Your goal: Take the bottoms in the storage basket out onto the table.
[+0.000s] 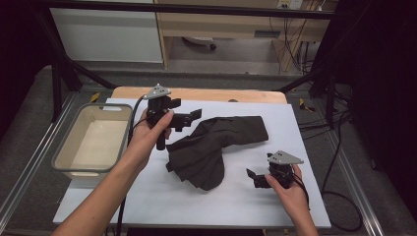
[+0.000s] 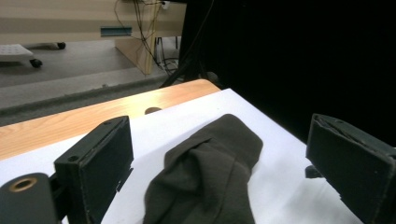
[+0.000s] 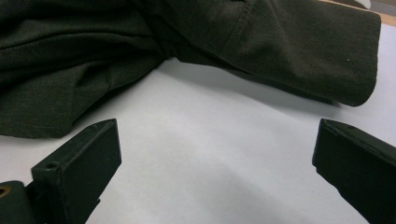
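2 grippers over white sheet (image 1: 162, 196) on table (image 1: 196, 93). Dark cloth (image 1: 216, 147) crumpled at sheet centre; grey bin (image 1: 64, 147) at left edge. Left gripper (image 1: 189, 117) just beside cloth's far-left part, jaws wide apart, empty. Right gripper (image 1: 252, 178) near cloth's right side, jaws wide apart, empty.

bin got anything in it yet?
No. In the high view the grey bin at the table's left shows a bare pale floor, while the dark garment lies crumpled on the white sheet beside it.
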A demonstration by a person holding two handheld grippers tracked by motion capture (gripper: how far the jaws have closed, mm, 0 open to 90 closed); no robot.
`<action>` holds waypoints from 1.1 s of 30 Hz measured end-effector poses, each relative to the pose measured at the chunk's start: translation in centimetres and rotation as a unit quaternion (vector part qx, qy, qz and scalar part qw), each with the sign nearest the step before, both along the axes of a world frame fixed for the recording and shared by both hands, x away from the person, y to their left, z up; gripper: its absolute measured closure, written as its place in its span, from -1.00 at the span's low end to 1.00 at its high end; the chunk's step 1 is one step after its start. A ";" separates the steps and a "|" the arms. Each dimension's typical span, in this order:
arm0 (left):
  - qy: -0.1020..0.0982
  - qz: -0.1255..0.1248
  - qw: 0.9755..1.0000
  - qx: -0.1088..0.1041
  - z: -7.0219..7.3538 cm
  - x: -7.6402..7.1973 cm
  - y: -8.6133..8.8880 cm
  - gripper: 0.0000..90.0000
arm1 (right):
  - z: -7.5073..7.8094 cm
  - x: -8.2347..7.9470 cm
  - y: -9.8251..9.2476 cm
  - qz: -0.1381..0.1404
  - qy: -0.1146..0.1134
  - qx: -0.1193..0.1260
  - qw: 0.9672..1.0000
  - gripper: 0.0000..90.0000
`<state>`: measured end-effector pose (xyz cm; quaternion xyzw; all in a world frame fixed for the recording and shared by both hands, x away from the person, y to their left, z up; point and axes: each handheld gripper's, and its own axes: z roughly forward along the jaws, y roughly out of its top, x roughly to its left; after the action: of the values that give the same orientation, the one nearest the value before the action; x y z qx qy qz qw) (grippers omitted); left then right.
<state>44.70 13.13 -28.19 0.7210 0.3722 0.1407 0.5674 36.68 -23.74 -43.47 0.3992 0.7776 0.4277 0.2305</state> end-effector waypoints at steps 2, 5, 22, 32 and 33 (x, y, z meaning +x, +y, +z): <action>0.000 0.003 1.000 -0.001 0.0 -0.1 0.4 -0.85 | 0.0 0.0 -0.1 -0.002 0.000 0.000 1.000 -0.95; 0.000 0.006 1.000 -0.005 0.0 -0.2 0.9 -0.85 | 0.0 0.0 -0.2 -0.003 0.000 0.000 1.000 -0.95; -0.009 0.022 1.000 0.009 0.0 -1.6 3.8 -0.85 | 0.0 -0.1 -0.2 -0.001 0.005 0.001 1.000 -0.95; -0.007 0.028 1.000 -0.002 0.3 -2.4 5.8 -0.86 | 1.4 -0.4 0.9 -0.006 0.034 0.042 0.999 -0.94; -0.008 0.029 1.000 -0.002 0.3 -2.4 6.0 -0.86 | 1.4 -0.4 0.9 -0.006 0.034 0.042 0.999 -0.94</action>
<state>42.28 19.15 -27.86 0.7079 0.3885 0.1619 0.5673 36.26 -22.80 -42.04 0.4270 0.7638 0.4453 0.1896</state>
